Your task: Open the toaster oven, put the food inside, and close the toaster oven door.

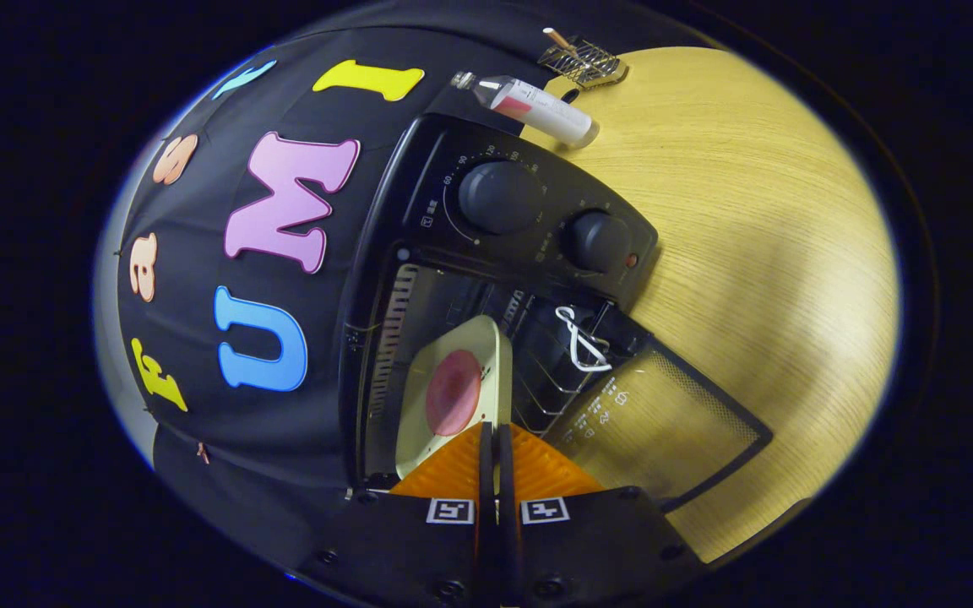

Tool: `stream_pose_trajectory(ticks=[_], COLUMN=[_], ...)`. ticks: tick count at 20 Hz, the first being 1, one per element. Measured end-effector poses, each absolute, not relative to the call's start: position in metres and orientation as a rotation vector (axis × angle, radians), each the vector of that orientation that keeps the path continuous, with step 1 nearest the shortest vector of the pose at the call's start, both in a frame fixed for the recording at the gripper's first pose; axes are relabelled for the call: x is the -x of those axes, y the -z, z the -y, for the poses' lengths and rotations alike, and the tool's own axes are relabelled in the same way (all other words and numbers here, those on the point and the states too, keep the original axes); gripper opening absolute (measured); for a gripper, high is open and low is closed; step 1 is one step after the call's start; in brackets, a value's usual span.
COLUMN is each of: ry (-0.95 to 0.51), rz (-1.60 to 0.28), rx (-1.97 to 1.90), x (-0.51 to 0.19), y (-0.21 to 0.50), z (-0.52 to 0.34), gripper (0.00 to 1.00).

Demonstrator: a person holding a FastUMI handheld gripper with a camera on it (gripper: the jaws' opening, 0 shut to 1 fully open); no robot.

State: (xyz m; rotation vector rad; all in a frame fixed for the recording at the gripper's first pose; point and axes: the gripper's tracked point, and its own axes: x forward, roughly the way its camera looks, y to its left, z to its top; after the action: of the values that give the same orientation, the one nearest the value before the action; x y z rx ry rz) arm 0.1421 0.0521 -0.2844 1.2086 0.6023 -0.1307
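Note:
The black toaster oven (419, 181) stands on the wooden table with its glass door (664, 426) swung fully open. A pale square plate (474, 338) carrying a round pink slice of food (453, 393) is partway inside the oven's cavity, beside the wire rack (550, 376). My gripper (495, 432) is shut on the plate's near rim, with both fingers pressed close together on it, right at the oven's mouth. The view is rolled, so the oven appears turned on its side.
Two round knobs (499, 196) (598, 241) sit on the oven's control panel. Beyond the oven a capped bottle (537, 105) lies on the wooden table (748, 253), with a small wire grill tool (581, 61) further back.

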Motion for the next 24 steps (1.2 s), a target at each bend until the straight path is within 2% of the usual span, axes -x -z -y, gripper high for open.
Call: stream_pose_trajectory(ticks=[8, 14, 19, 20, 23, 24], ry=[0.134, 0.186, 0.139, 0.131, 0.103, 0.088], rz=[-0.576, -0.534, -0.575, -0.567, -0.555, -0.565], rx=[-1.188, -1.087, -1.022, -1.003, -0.896, -0.841], x=[-0.177, -0.166, -0.135, -0.127, -0.101, -0.091], y=[0.288, 0.277, 0.263, 0.257, 0.243, 0.241], z=[-0.066, -0.057, -0.067, -0.068, -0.072, -0.075], gripper=[0.06, 0.08, 0.81, 0.91, 0.99, 0.99])
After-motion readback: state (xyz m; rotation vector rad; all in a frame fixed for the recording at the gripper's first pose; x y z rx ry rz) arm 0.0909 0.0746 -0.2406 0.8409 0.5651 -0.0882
